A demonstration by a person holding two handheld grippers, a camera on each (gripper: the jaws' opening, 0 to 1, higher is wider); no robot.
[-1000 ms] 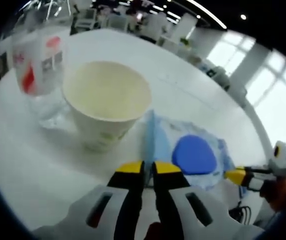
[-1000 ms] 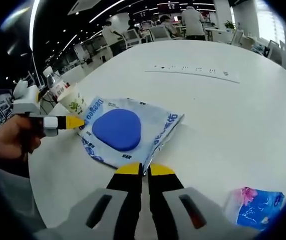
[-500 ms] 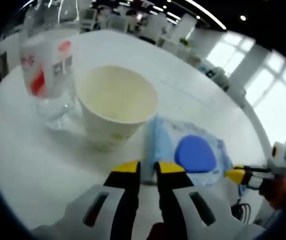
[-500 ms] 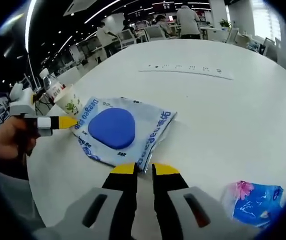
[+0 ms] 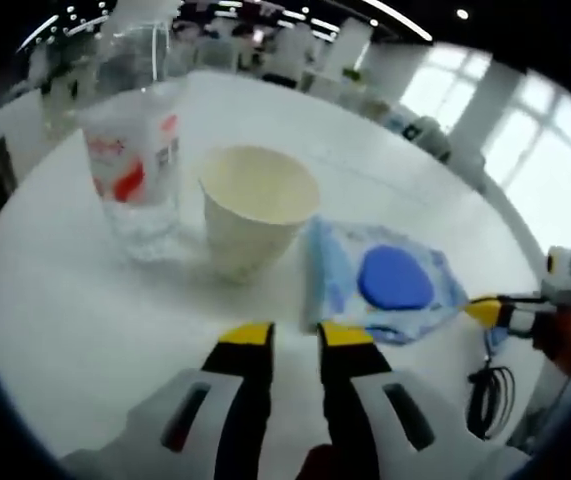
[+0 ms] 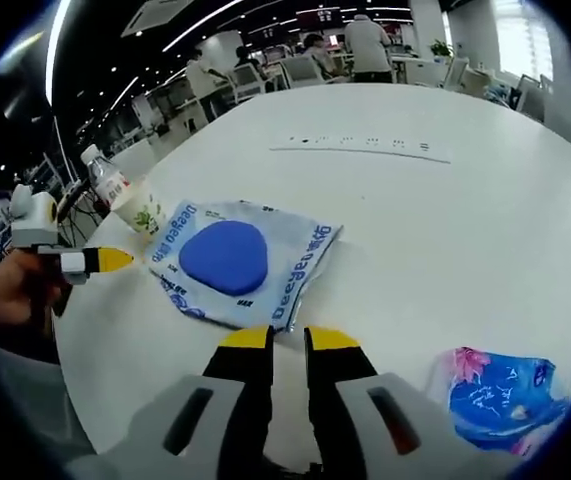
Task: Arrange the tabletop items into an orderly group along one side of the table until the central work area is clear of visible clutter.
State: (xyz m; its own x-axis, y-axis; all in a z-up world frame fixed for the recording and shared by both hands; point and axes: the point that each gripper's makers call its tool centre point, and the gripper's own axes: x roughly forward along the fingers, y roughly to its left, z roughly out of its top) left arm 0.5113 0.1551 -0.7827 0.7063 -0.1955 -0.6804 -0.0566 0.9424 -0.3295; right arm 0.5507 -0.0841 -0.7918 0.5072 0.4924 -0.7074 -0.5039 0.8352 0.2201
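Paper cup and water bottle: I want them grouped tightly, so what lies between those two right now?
Only a narrow strip of bare white table separates the paper cup from the water bottle in the left gripper view.

Both claws, left (image 5: 295,338) and right (image 6: 287,340), slightly parted, empty.

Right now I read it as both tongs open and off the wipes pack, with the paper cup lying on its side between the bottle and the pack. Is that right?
Not quite: the paper cup stands upright, mouth up, as the left gripper view shows. The rest holds: it sits between the bottle and the wipes pack, and both the left tongs and the right tongs are open and off the pack.
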